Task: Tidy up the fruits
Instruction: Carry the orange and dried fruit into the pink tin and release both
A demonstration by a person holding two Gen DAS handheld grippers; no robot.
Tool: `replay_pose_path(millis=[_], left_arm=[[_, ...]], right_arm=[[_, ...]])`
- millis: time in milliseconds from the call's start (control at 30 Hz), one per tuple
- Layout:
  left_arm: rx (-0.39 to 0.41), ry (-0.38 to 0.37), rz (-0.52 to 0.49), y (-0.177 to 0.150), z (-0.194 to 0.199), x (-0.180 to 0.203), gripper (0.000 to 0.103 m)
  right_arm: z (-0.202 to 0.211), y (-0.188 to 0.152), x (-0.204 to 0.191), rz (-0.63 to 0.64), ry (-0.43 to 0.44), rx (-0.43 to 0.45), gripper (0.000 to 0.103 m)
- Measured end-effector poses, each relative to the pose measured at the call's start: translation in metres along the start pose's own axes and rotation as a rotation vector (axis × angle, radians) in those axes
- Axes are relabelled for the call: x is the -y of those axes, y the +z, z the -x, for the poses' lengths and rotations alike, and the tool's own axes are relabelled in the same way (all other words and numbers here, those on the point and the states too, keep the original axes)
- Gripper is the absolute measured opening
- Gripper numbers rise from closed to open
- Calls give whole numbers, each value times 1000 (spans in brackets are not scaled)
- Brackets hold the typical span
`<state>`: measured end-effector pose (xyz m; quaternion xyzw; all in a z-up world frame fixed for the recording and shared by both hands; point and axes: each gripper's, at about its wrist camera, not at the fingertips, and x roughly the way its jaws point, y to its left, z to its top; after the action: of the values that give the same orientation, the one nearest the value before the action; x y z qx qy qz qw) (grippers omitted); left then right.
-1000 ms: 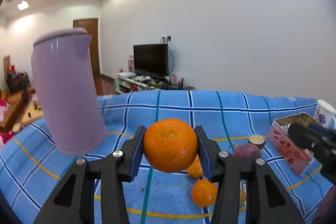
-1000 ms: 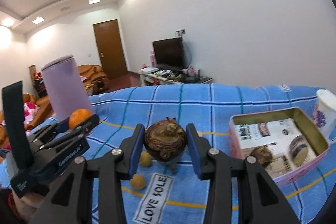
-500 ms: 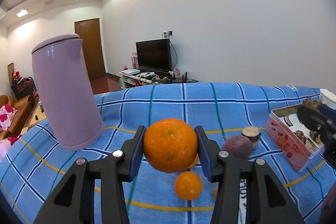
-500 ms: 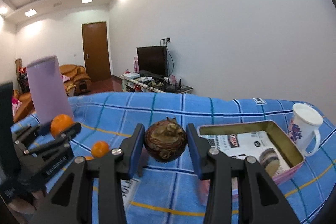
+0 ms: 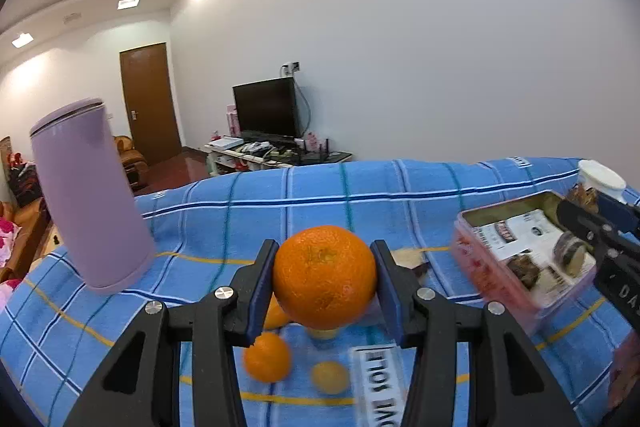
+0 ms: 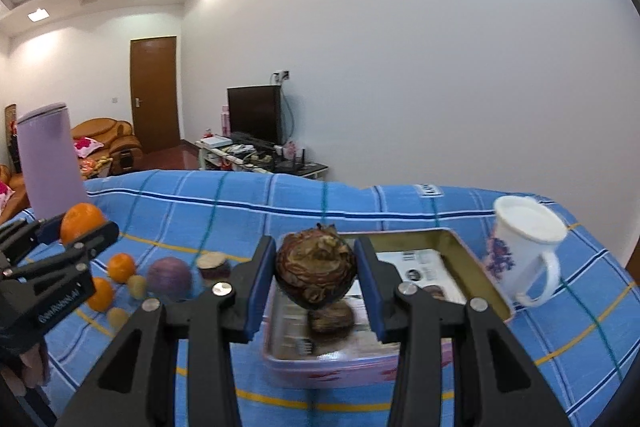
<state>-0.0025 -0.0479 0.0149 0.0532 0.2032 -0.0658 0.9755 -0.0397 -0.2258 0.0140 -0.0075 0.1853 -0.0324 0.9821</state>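
Your left gripper is closed on a large orange, its two blue-padded fingers pressed against the fruit's sides, holding it up above the blue checked cloth. Below it on the cloth lie a smaller orange, a small yellow fruit just beside it, and a white label with black lettering. A tall lilac jug stands to the left, well apart from the fruit. Your right gripper is clamped on a dark brown, rough-skinned fruit, held in the air over the near end of a pink tin. Inside the tin, directly under the held fruit, sits another dark brown fruit on printed paper. A white mug with a purple flower pattern stands just right of the tin. To the left of the tin on the cloth are a round purple fruit, a cut purple fruit with a pale face, two small oranges and two small yellow fruits, grouped close together.
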Motion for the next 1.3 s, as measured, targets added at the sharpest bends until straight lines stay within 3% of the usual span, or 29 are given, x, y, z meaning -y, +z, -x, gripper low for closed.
replay_pose_path(millis=[300, 767, 1067, 1300], left_arm=[[0, -56, -35, 8, -1, 45, 49], [-26, -163, -62, 21, -26, 117, 49], [-132, -222, -128, 10, -52, 163, 49], [-190, -230, -118, 7, -58, 161, 49]], right_arm=[[-2, 3, 49, -55, -66, -3, 44], [-15, 9, 91, -58, -192, -16, 44], [-44, 0, 117, -146, -146, -146, 44], [-58, -10, 109, -134, -95, -233, 44]])
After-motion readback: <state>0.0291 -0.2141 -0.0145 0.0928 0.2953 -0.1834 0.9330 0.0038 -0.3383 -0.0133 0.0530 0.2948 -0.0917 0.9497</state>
